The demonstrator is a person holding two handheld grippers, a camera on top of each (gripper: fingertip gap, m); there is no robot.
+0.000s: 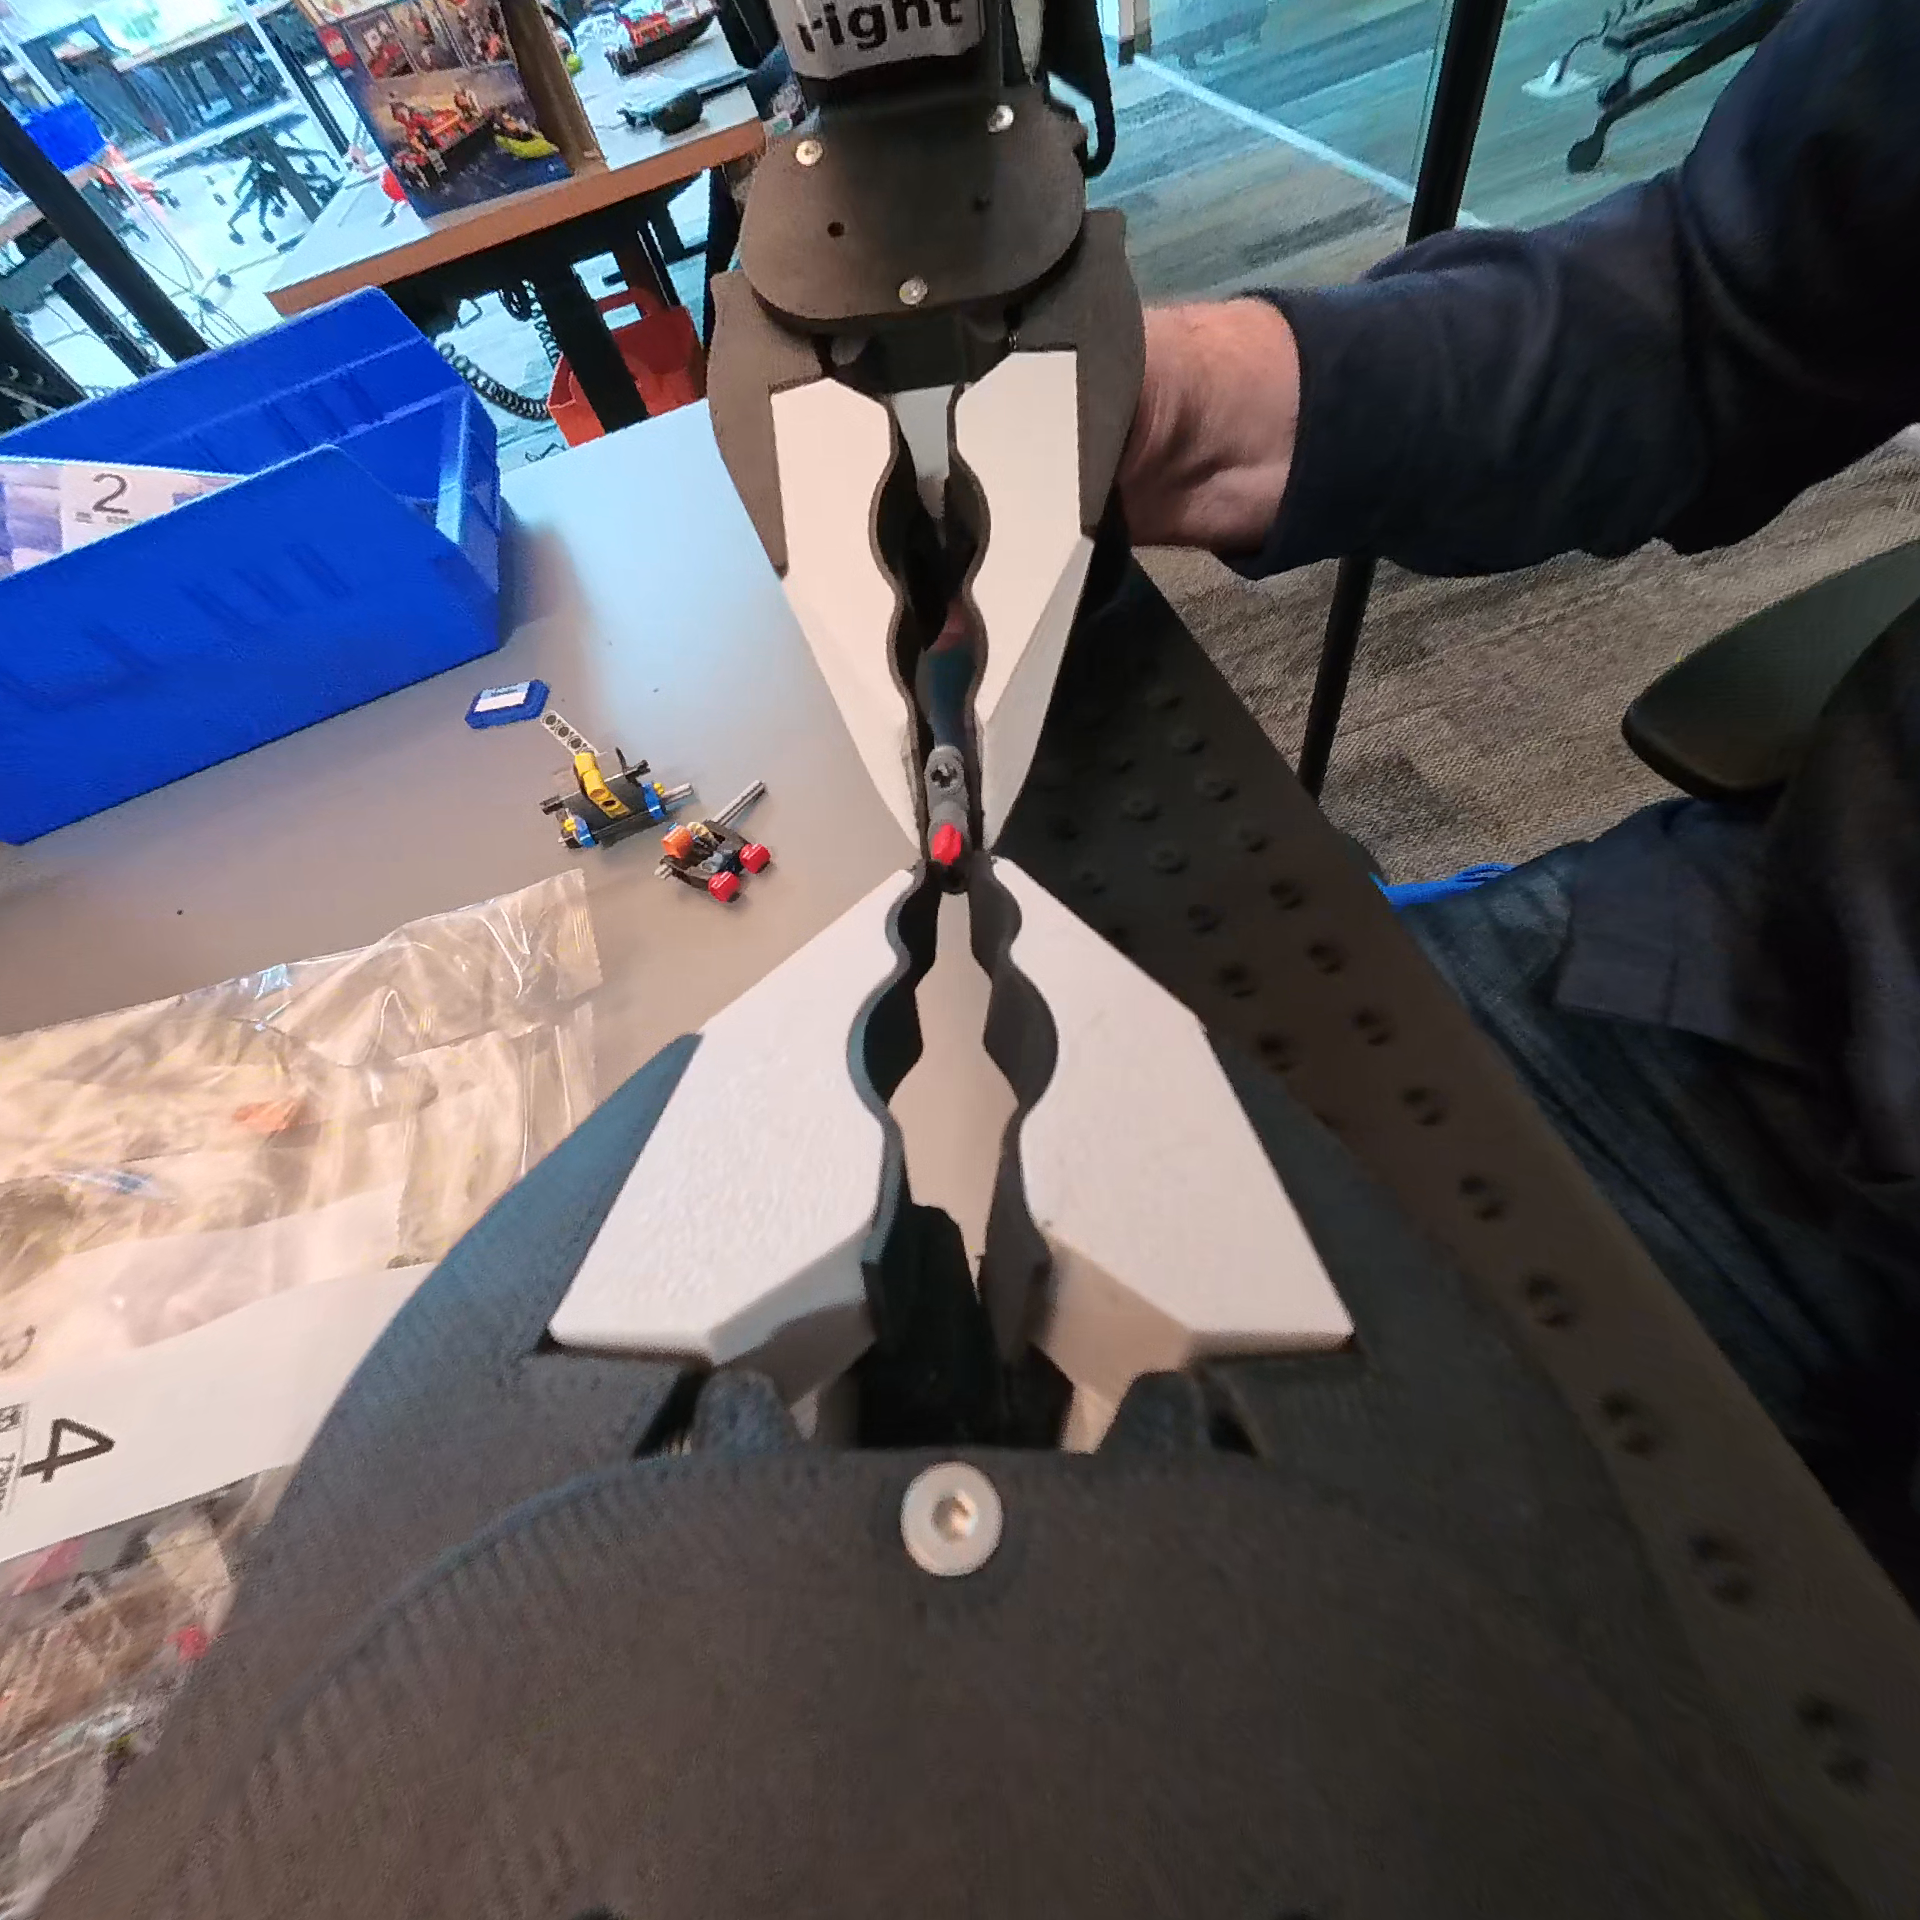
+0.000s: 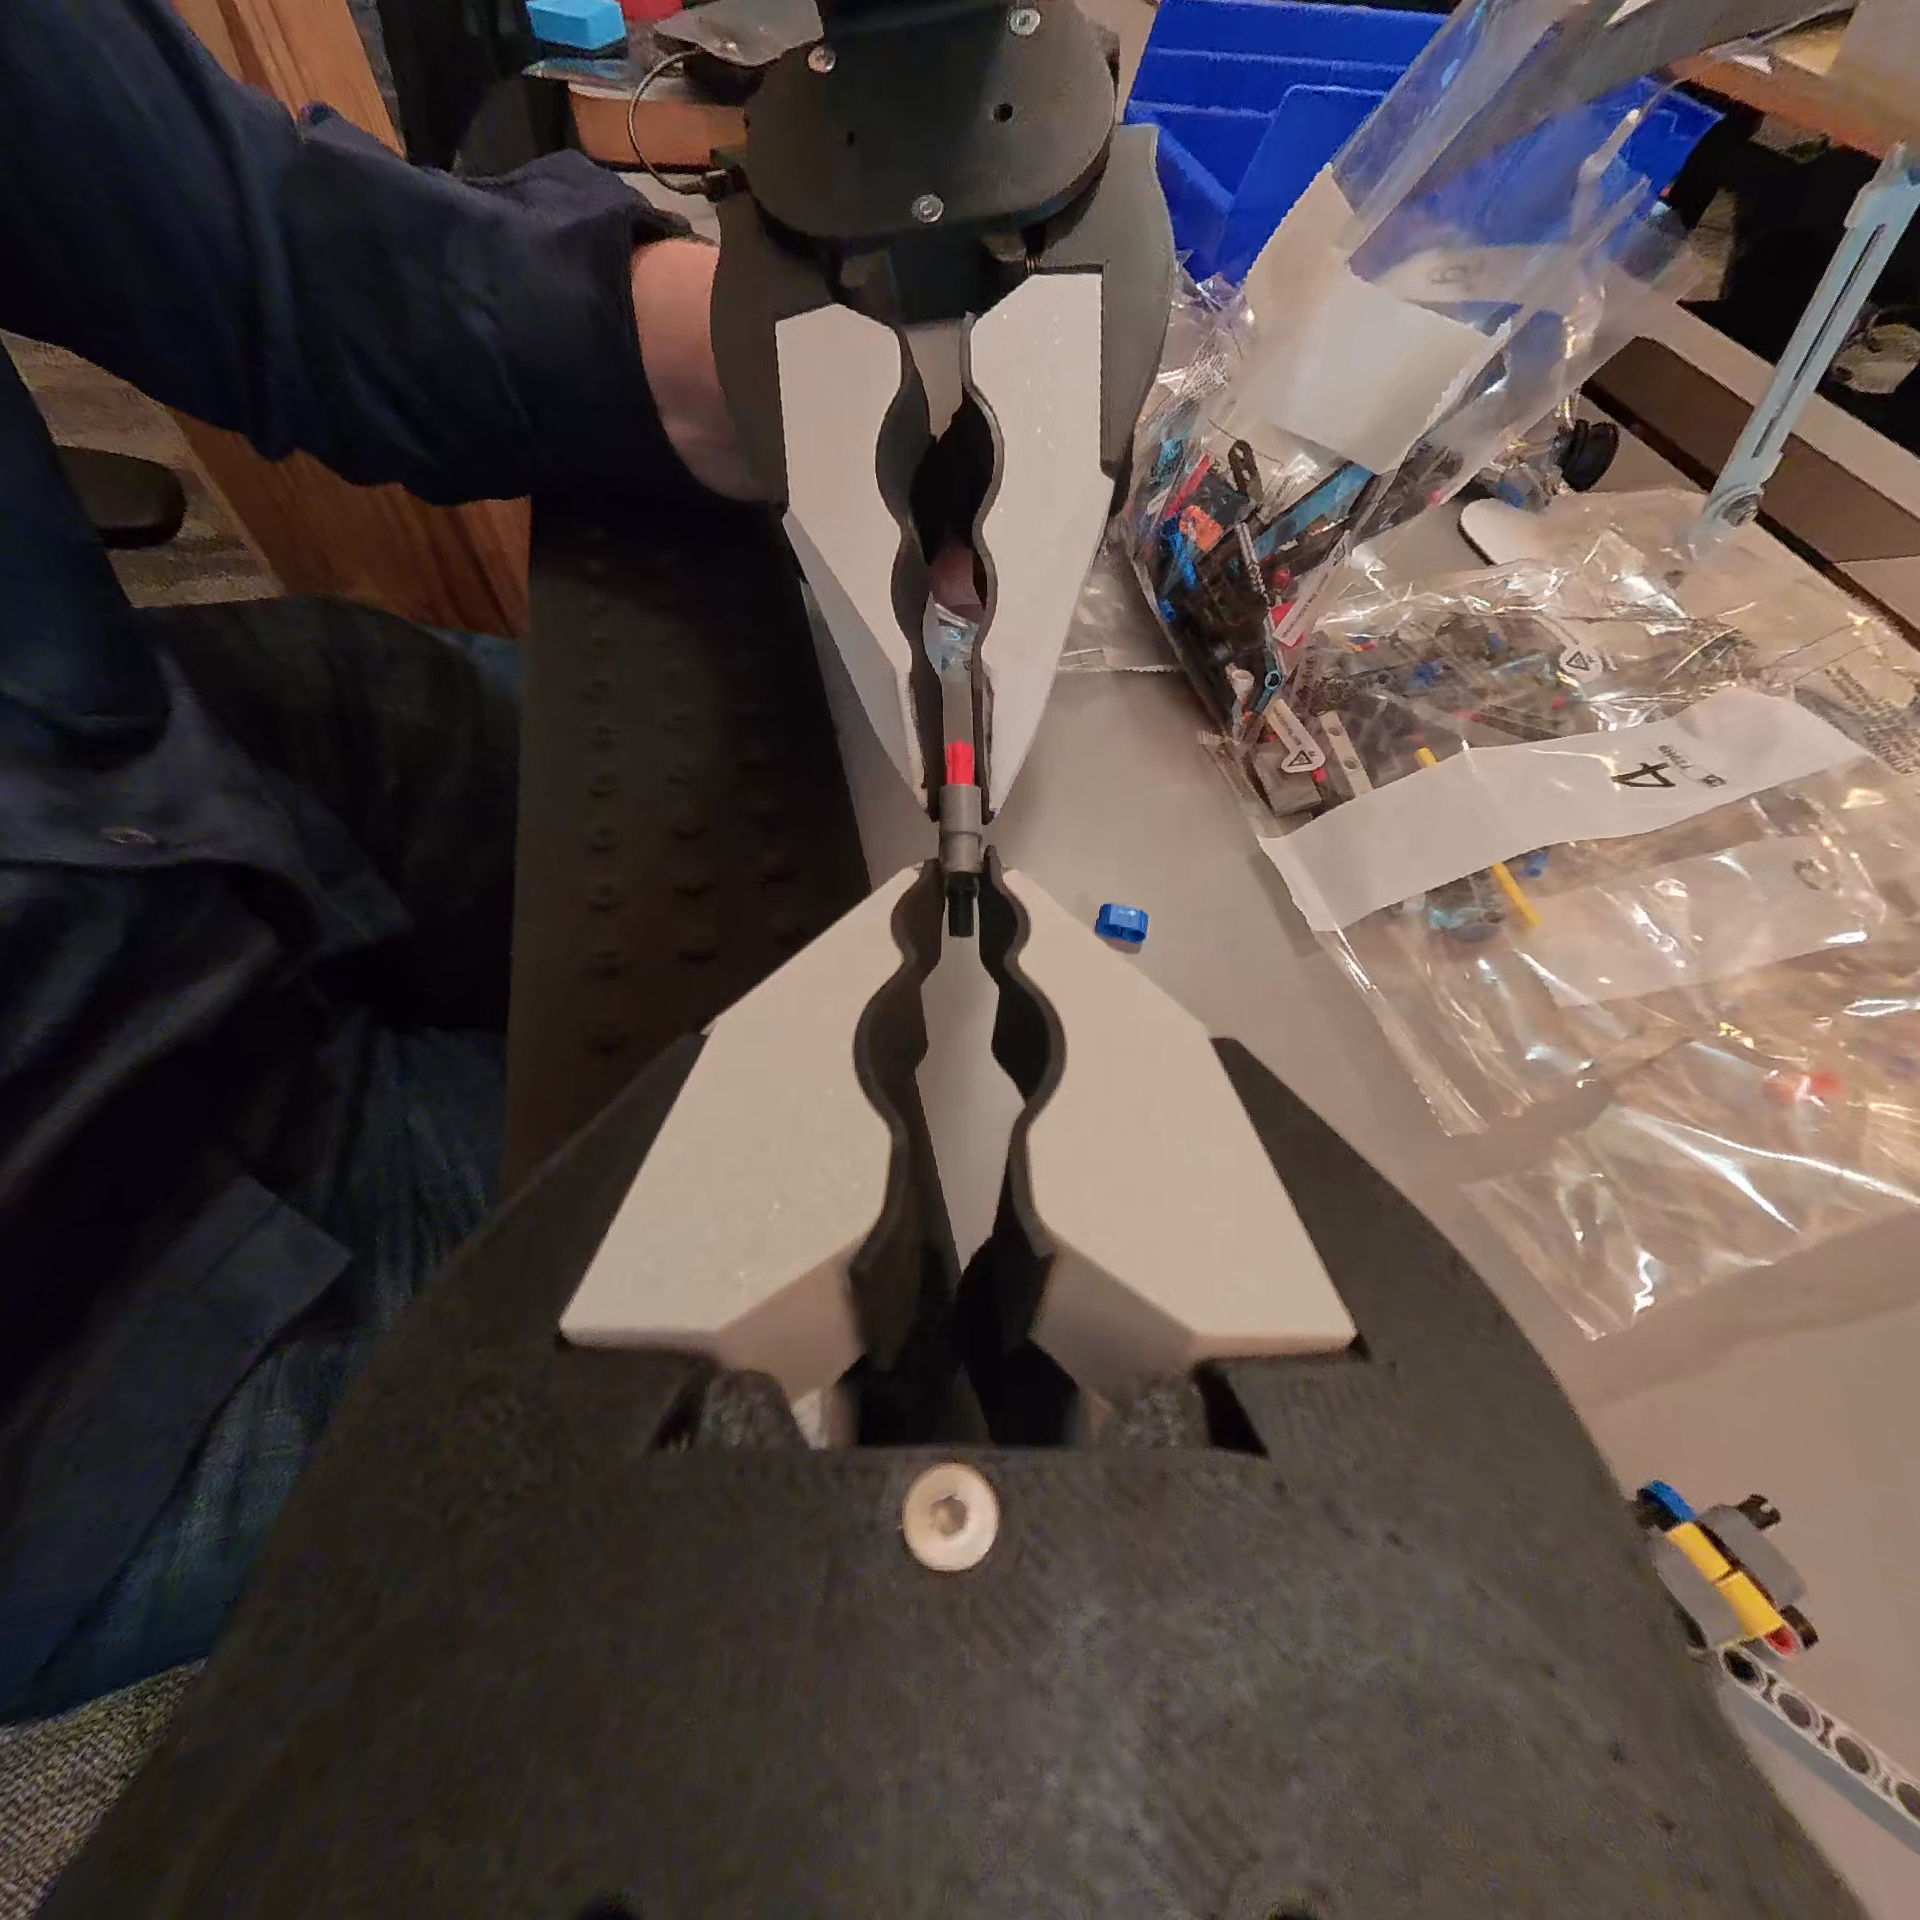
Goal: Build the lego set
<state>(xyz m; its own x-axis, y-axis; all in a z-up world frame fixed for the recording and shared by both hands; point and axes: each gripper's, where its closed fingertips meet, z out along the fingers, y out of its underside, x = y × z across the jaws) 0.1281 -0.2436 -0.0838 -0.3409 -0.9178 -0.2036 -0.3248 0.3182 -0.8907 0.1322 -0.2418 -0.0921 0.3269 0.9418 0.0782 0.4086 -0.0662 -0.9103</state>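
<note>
My left gripper (image 1: 951, 878) and my right gripper (image 1: 948, 821) meet tip to tip above the grey table's (image 1: 665, 582) edge. The left is shut on a small red pin (image 1: 947, 843). The right gripper (image 2: 961, 871) is shut on a grey connector (image 2: 961, 829) with a black pin (image 2: 961, 906) at its back end. The red pin (image 2: 961, 764) lines up with the connector and touches it. Two small partly built Lego assemblies (image 1: 608, 800) (image 1: 717, 857) lie on the table to the left.
A blue bin (image 1: 239, 582) stands at the back left. Clear bags of parts (image 1: 260, 1091) (image 2: 1558, 831) cover the table. A loose blue piece (image 2: 1120, 922), a blue tile (image 1: 506, 703) and another small assembly (image 2: 1725, 1579) lie nearby. A person's hand (image 1: 1216, 436) holds the right gripper. My right tips are roughly 10 cm from the loose blue piece (image 2: 1120, 922).
</note>
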